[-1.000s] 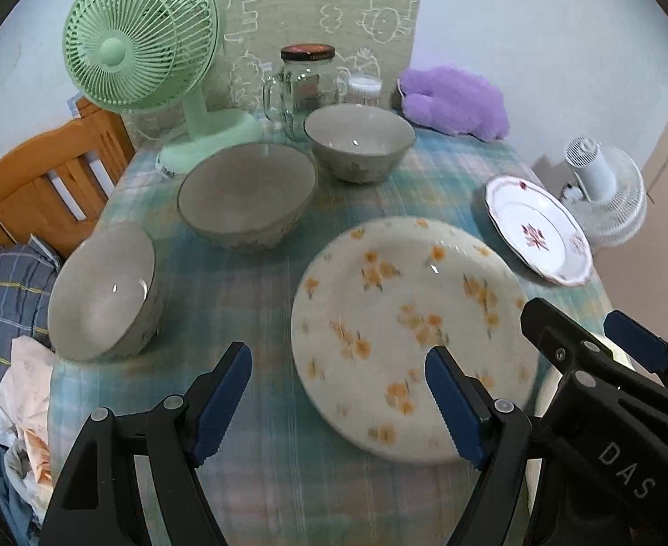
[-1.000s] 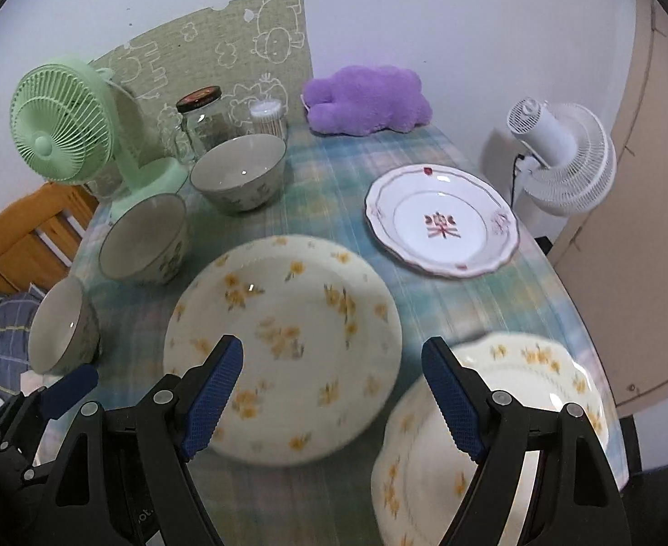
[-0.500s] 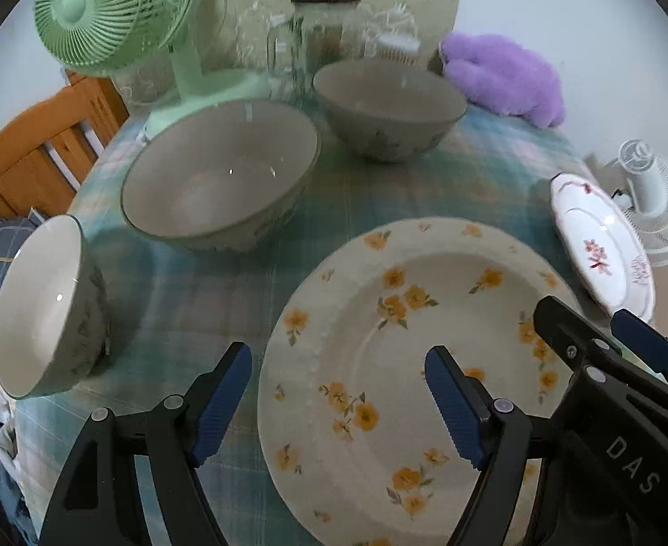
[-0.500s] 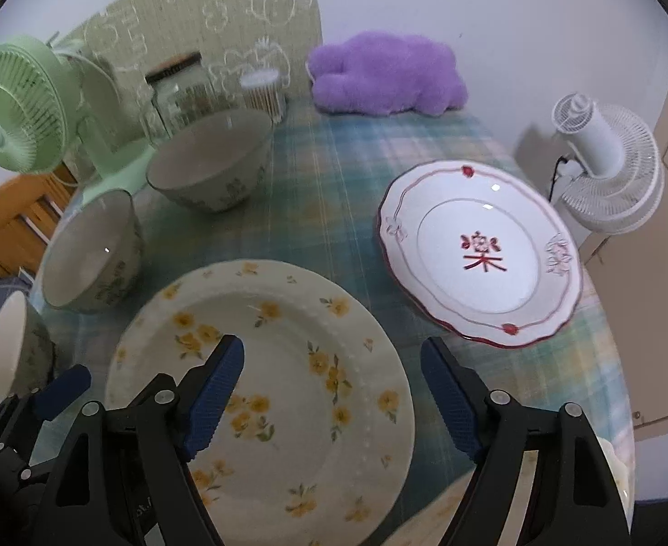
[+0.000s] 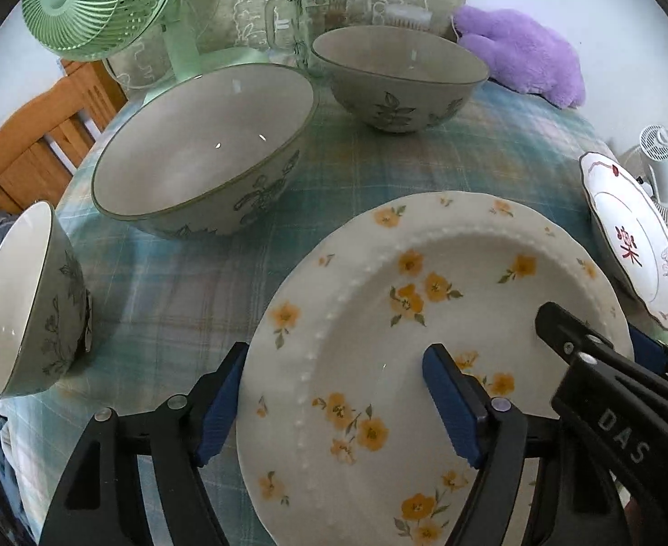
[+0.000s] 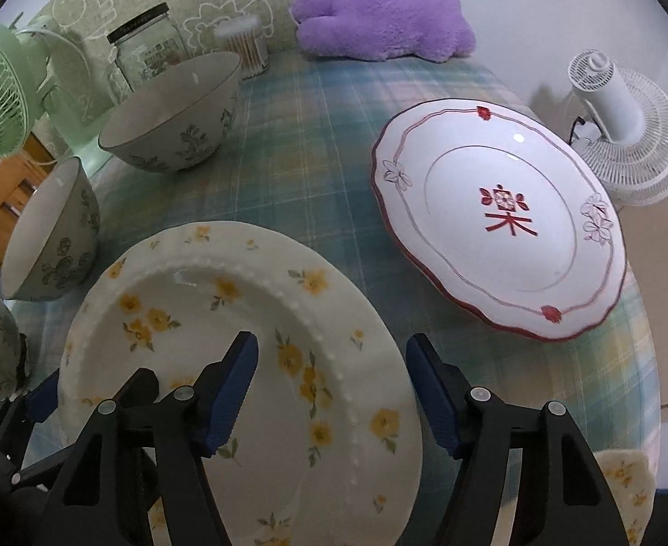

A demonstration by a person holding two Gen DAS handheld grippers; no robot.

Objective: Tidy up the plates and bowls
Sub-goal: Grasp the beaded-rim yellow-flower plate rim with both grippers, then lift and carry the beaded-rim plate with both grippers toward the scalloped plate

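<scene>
A large white plate with yellow flowers (image 5: 424, 318) (image 6: 224, 318) lies on the checked tablecloth right in front of both grippers. My left gripper (image 5: 334, 405) is open and straddles the plate's left rim. My right gripper (image 6: 331, 391) is open and straddles its right rim. A red-trimmed white plate (image 6: 497, 223) (image 5: 629, 241) lies to the right. Three grey floral bowls stand to the left: a big one (image 5: 202, 150), a far one (image 5: 397, 73) and a near one (image 5: 20, 300). Part of another yellow-flowered plate (image 6: 625, 487) shows at the near right.
A green desk fan (image 5: 102, 0), a glass jar (image 5: 320, 4), a cotton swab tub (image 6: 243, 45) and a purple plush toy (image 6: 379, 18) stand along the table's back. A white fan (image 6: 625, 123) stands off the right edge. A wooden chair (image 5: 38, 136) is at the left.
Both grippers have moved forward and down onto the yellow-flowered plate, so its rims now sit between their open fingers. The right gripper's opening looks narrower. No dish has moved.
</scene>
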